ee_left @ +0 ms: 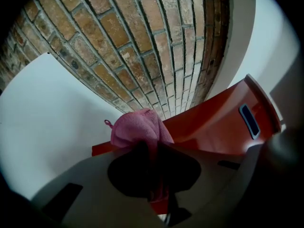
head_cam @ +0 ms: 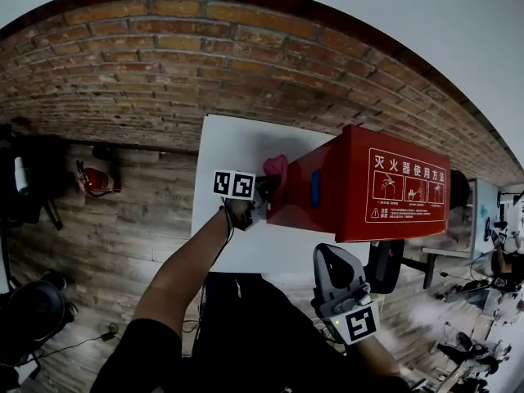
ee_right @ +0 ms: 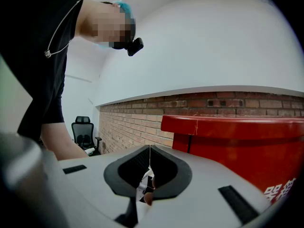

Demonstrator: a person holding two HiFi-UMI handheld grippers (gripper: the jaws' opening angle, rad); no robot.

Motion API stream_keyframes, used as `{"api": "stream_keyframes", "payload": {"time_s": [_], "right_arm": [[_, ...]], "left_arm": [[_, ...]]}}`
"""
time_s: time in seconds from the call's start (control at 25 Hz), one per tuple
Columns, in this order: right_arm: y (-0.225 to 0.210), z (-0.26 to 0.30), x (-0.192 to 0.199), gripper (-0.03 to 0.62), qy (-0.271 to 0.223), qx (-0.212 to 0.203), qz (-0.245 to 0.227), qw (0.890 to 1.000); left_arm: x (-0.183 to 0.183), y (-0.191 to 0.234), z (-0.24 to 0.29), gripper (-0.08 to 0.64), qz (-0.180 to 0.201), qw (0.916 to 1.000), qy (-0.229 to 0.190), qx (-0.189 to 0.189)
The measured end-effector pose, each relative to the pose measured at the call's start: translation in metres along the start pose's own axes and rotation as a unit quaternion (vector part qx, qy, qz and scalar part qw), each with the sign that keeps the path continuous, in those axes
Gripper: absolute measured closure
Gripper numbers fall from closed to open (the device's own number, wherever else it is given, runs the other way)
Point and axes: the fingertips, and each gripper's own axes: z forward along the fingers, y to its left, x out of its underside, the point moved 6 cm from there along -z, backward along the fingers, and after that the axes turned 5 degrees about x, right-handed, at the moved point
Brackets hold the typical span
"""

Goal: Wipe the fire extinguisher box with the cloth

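Head view: red fire extinguisher box point(head_cam: 368, 187) stands on a white table point(head_cam: 233, 137), centre-right of frame, with its white-printed face toward the lower right. Brick wall point(head_cam: 205, 56) runs across the top of the frame.

Left hand-held gripper point(head_cam: 266, 188) is at the box's left end, just left of centre frame, with its marker cube beside it. The pink cloth point(head_cam: 276, 166) is bunched at its tip, against the upper part of that end of the box. In the left gripper view the jaws are clamped on the cloth point(ee_left: 140, 127). The wad sticks out past the left hand-held gripper point(ee_left: 152, 148) and sits on the box point(ee_left: 213, 127) edge. White table point(ee_left: 47, 118) fills the left, brick wall point(ee_left: 142, 42) the top.

Right hand-held gripper point(head_cam: 329, 260) is in the lower-centre of the head view, below the box and apart from it, and points up toward it. In the right gripper view the right hand-held gripper point(ee_right: 149, 148) has its jaws pressed together with nothing between them. The box point(ee_right: 247, 146) is at right of that frame, not touching. An office chair point(ee_right: 84, 133) stands at left by the wall, and a person in a black top point(ee_right: 42, 46) is at upper left.
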Motion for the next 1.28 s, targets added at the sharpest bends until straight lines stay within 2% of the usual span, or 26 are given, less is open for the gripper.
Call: {"api": "stream_keyframes", "payload": {"time_s": [1.28], "right_arm": [[-0.001,-0.018,0.01,0.571,0.021,0.001,-0.009,1.0]], "left_arm": [[0.034,0.081,0.015,0.486,-0.015,0.9969,0.03,-0.072]]}}
